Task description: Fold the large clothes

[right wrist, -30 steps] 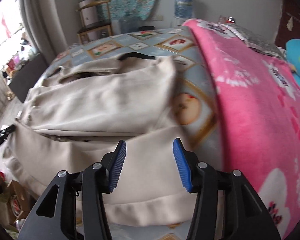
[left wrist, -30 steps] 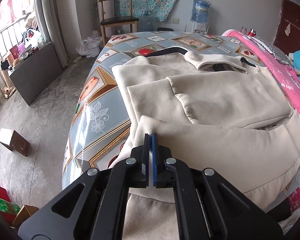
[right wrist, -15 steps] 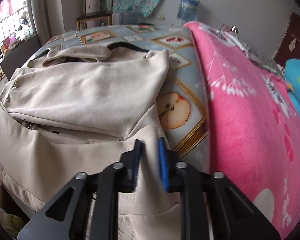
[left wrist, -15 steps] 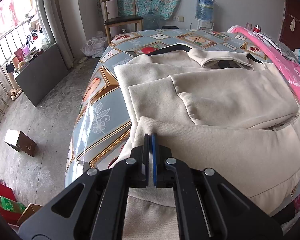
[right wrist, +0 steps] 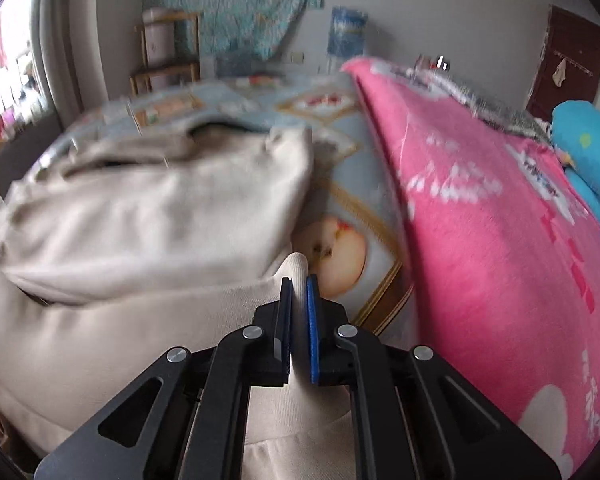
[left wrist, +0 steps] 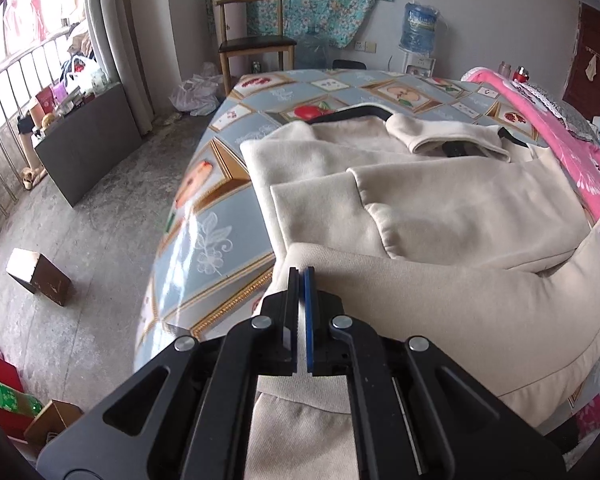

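Observation:
A large beige sweatshirt (left wrist: pixel 440 208) lies on the patterned tablecloth (left wrist: pixel 220 232), sleeves folded over its body, collar at the far end. Its lower part is doubled up into a thick fold near me. My left gripper (left wrist: pixel 300 276) is shut on the left corner of that fold. In the right wrist view the sweatshirt (right wrist: pixel 148 216) looks blurred, and my right gripper (right wrist: pixel 299 284) is shut on the right corner of the same fold, with cloth pinched between the blue pads.
A pink blanket (right wrist: pixel 500 220) covers the right side of the surface, next to a blue pillow (right wrist: pixel 588 148). On the left are bare concrete floor (left wrist: pixel 80 248) and a small brown box (left wrist: pixel 40 276). A wooden chair (left wrist: pixel 256 44) and water dispenser (left wrist: pixel 420 28) stand at the far wall.
My right gripper has gone from wide open to shut on the sweatshirt's right fold corner, moving down onto it. The left gripper keeps its hold with little motion.

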`<move>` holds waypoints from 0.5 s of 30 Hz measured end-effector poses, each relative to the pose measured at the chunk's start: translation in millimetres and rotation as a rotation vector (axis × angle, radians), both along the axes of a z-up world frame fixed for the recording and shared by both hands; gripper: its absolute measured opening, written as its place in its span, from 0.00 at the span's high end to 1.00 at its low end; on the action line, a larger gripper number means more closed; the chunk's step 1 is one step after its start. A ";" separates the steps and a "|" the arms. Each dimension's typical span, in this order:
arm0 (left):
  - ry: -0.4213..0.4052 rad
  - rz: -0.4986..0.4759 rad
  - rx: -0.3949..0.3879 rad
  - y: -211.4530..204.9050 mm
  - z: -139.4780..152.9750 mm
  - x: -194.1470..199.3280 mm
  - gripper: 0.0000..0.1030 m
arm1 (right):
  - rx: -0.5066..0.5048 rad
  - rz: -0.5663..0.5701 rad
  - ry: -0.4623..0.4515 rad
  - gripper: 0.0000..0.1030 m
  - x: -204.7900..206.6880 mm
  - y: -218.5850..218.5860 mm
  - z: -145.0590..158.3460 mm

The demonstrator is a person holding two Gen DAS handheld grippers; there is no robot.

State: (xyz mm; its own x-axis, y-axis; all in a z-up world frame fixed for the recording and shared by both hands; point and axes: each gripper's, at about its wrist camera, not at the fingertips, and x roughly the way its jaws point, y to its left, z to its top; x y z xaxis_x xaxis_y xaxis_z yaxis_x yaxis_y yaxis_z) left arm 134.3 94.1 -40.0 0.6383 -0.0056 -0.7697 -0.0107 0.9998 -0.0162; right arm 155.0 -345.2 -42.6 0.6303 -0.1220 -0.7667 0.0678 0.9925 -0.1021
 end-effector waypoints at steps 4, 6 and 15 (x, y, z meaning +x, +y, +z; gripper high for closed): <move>-0.004 -0.013 0.029 -3.2 -2.9 -3.0 0.98 | -0.046 -0.011 -0.003 0.93 -7.2 5.6 4.7; -0.009 -0.021 0.037 -3.9 -2.9 -4.8 0.98 | -0.011 -0.030 -0.019 0.90 -14.3 1.7 21.8; -0.001 -0.047 -0.015 3.7 -0.1 -8.3 0.96 | 0.232 0.236 -0.036 0.58 -42.5 58.1 66.6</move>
State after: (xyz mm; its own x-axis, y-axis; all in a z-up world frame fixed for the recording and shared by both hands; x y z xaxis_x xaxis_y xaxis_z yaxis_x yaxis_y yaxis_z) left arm 126.0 97.8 -40.1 0.6375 -0.0472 -0.7690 0.0367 0.9989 -0.0308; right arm 112.5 -287.1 24.0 0.6476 0.2058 -0.7337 -0.1673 0.9777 0.1265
